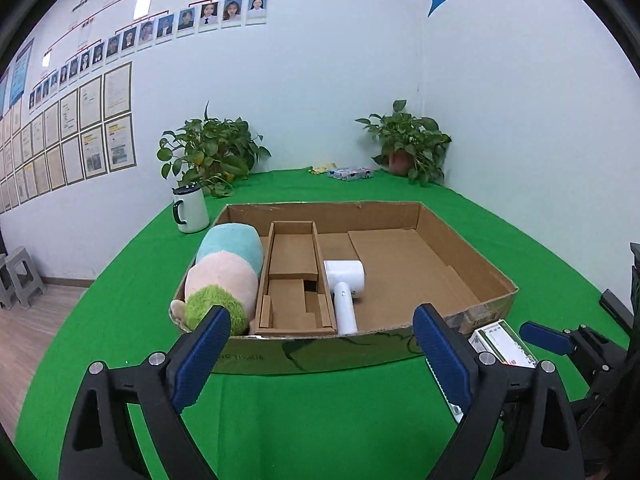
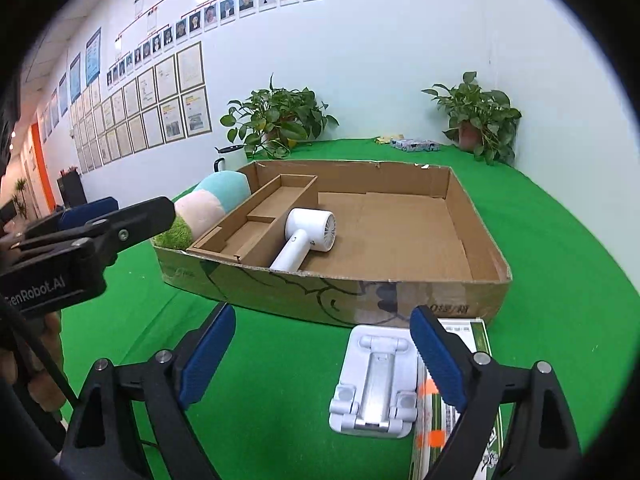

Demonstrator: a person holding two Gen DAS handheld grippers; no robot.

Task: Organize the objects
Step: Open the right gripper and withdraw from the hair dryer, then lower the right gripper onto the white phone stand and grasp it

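An open cardboard box lies on the green cloth. A pastel plush toy fills its left compartment. A white handheld fan lies inside beside the narrow cardboard insert. My left gripper hovers open in front of the box, with nothing between its fingers. My right gripper is open over the cloth. A white folding phone stand lies by its right finger, and a green-and-white carton lies partly under that finger.
A white mug stands left of the box. Two potted plants and a small patterned pack sit at the back of the table. A grey stool stands on the floor at left.
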